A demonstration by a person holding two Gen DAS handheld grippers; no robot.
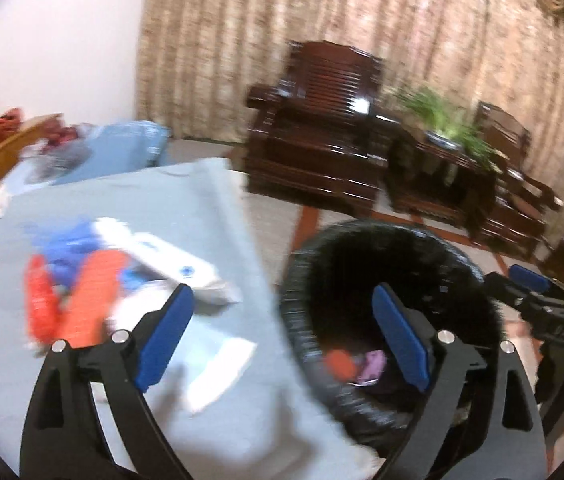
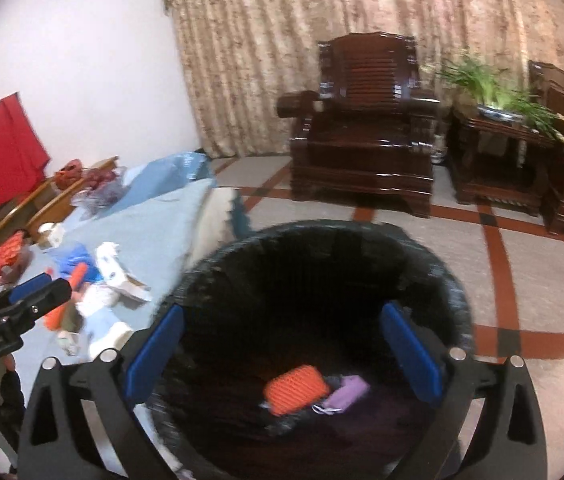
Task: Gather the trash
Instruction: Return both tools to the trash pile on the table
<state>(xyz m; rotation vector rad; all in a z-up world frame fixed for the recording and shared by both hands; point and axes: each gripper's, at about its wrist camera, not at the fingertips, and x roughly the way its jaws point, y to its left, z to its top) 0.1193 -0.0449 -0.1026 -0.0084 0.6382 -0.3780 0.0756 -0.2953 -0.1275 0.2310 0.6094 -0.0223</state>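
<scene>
A bin with a black liner [image 2: 321, 228] stands on the floor against the table's edge. In it lie an orange packet [image 2: 295, 388] and a small purple item [image 2: 347, 394]. My right gripper [image 2: 283, 312] hangs open over the bin's mouth, nothing between its fingers. My left gripper [image 1: 282, 296] is also open and empty, straddling the table edge and the bin [image 1: 361, 232]. On the light blue tablecloth [image 1: 142, 200] lie orange wrappers [image 1: 82, 304], a blue item [image 1: 66, 248], a white box [image 1: 162, 256] and a white paper [image 1: 222, 372]. The picture is blurred.
A dark wooden armchair [image 2: 361, 132] and a side table with a green plant [image 2: 497, 92] stand beyond the bin before a curtain. Wooden chairs [image 2: 50, 196] and bags sit at the table's far left. The tiled floor [image 2: 541, 272] lies to the right.
</scene>
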